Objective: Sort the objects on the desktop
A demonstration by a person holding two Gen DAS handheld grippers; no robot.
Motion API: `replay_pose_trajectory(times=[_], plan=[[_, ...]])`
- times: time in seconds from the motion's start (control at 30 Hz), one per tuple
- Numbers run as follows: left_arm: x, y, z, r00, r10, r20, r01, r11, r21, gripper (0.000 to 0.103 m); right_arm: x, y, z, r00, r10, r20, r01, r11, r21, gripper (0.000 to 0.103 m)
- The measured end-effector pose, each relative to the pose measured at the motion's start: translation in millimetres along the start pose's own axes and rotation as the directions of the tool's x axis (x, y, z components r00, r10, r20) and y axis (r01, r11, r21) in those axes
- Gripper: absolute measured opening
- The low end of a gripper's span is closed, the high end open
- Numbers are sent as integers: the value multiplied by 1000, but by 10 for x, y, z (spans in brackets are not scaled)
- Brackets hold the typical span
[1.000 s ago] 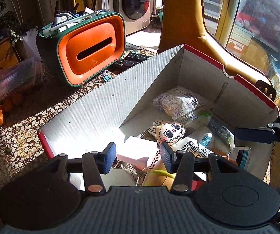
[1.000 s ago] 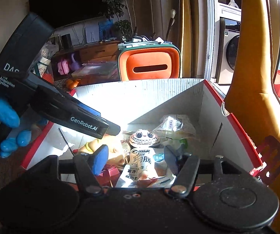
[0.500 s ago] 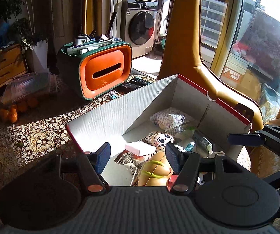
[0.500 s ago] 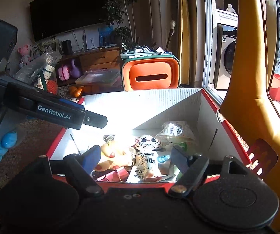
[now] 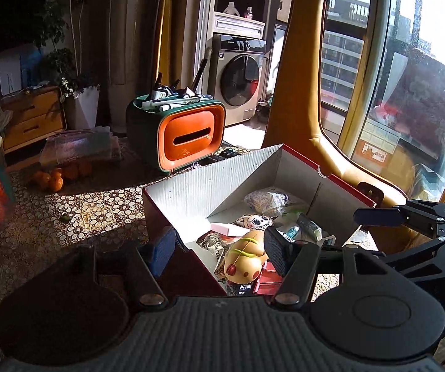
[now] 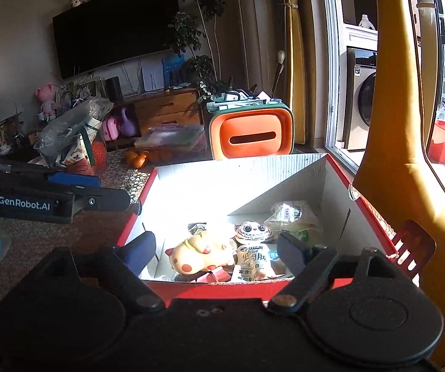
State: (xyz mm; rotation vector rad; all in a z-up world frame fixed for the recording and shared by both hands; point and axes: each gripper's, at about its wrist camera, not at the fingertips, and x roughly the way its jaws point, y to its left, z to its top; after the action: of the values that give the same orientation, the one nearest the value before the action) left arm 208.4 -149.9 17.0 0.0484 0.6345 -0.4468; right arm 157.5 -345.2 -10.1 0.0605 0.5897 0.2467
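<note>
1. Both grippers have drawn back from the red cardboard box (image 5: pixel 340 183) since a second ago; the pink block (image 5: pixel 227 228) that then lay between the left fingers now rests inside the box.
2. Left gripper (image 5: pixel 219 249) hangs above the box's near corner, fingers spread wide, holding nothing.
3. Right gripper (image 6: pixel 213 249) sits just behind the near red rim, fingers likewise spread and bare.
4. The box has red outer faces and pale corrugated inner walls, sunlit on the far side.
5. Inside lie a glossy, rounded yellow pig toy (image 6: pixel 202 255) with red spots, a round flat grinning-face toy (image 6: pixel 251 232), a crinkled clear snack bag (image 6: pixel 290 215) and a white printed packet (image 6: pixel 253 263), crowded together and touching.
6. Behind the box stands an orange-fronted green organiser (image 6: pixel 250 135), smooth plastic with rounded corners, its top holding pens and brushes.
7. It all rests on a patterned tablecloth (image 5: pixel 76 204).
</note>
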Motion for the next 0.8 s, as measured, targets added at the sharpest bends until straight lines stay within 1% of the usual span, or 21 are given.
replay_pose_trajectory(times=[0.03,0.17,0.2,0.4,0.53,0.57,0.6,0.8], plan=[[-38,-7,-18,1000,-1,6,1,1000,1,72,-20,15,-1,1000,0,2,0,1000,-1,86],[-161,-37,-81,1000,12,20,-12,1000,3,76,-93,65,-20,1000,2,16,-2,1000,-1,89],[-186,-39,-95,1000,13,24,-13,1000,1,78,-116,85,-29,1000,2,19,-2,1000,0,90],[-294,-20,-193,1000,22,14,-22,1000,-18,88,-224,144,-67,999,-2,47,2,1000,4,97],[-359,2,-269,1000,17,9,-17,999,-30,91,-308,166,-91,997,-7,71,6,1000,11,102],[-368,0,-281,1000,19,8,-18,999,-29,95,-331,176,-99,997,-8,80,7,1000,12,102],[-385,-7,-301,1000,21,7,-21,999,-27,102,-346,182,-105,996,-9,84,8,1000,12,102],[-466,-55,-401,1000,29,-1,-29,999,-17,103,-412,202,-179,996,-20,87,18,999,32,103]])
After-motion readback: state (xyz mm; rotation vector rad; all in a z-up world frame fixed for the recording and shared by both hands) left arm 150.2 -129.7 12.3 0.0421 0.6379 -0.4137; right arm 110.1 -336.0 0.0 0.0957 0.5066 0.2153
